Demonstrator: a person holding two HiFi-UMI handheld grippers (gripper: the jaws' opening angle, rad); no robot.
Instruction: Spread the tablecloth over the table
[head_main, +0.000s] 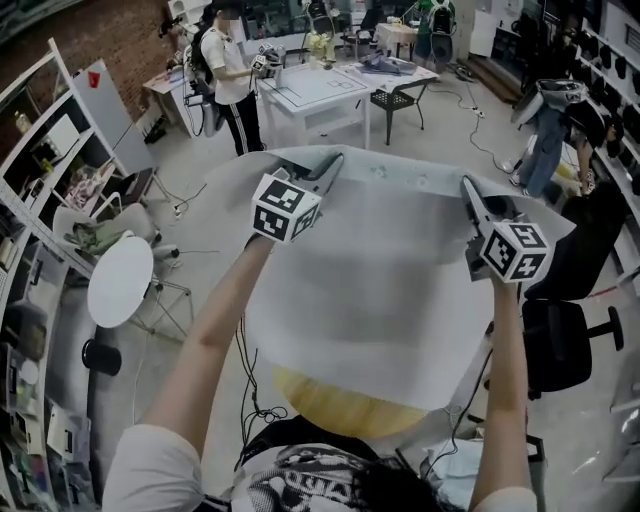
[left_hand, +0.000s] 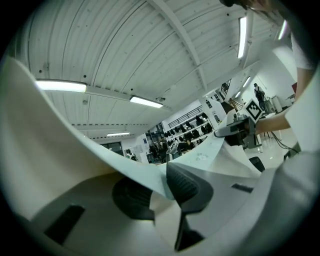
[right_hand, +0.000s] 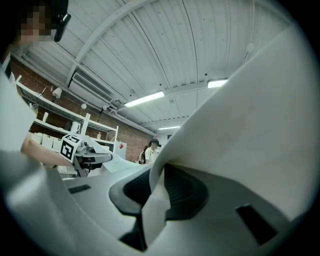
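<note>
- Tablecloth (head_main: 380, 300): a pale, plain sheet held up in the air at the middle of the head view, stretched between the two grippers. Its far edge runs from one gripper to the other. The rest hangs back toward the person, at 6 o'clock.
- Left gripper (head_main: 325, 172): at the cloth's 11 o'clock corner, pointing away from the person. In the left gripper view the jaws stand narrow, and the two dark pads pinch the cloth's edge between them. From the pads the sheet rises toward 10 o'clock and fills the left side of that view.
- Right gripper (head_main: 470, 192): at the cloth's 2 o'clock corner, also pointing away. In the right gripper view the jaws stand narrow and are clamped on a fold of the cloth that stands upright between the pads. The sheet sweeps up from there toward 1 o'clock.
- Each gripper view shows the other gripper across the stretched edge: at 2 o'clock in the left gripper view and at 9 o'clock in the right gripper view.
- Table (head_main: 340, 405): a round, yellowish wooden top, visible only as a crescent under the cloth's near edge at 6 o'clock. Whether the cloth touches it cannot be told.
- Surroundings in the head view:
  - a round white side table (head_main: 120, 280) at 9 o'clock;
  - a white work table (head_main: 315, 88) at 12 o'clock, with a person (head_main: 228, 70) standing just beside it;
  - a black office chair (head_main: 560, 345) at 4 o'clock.
</note>
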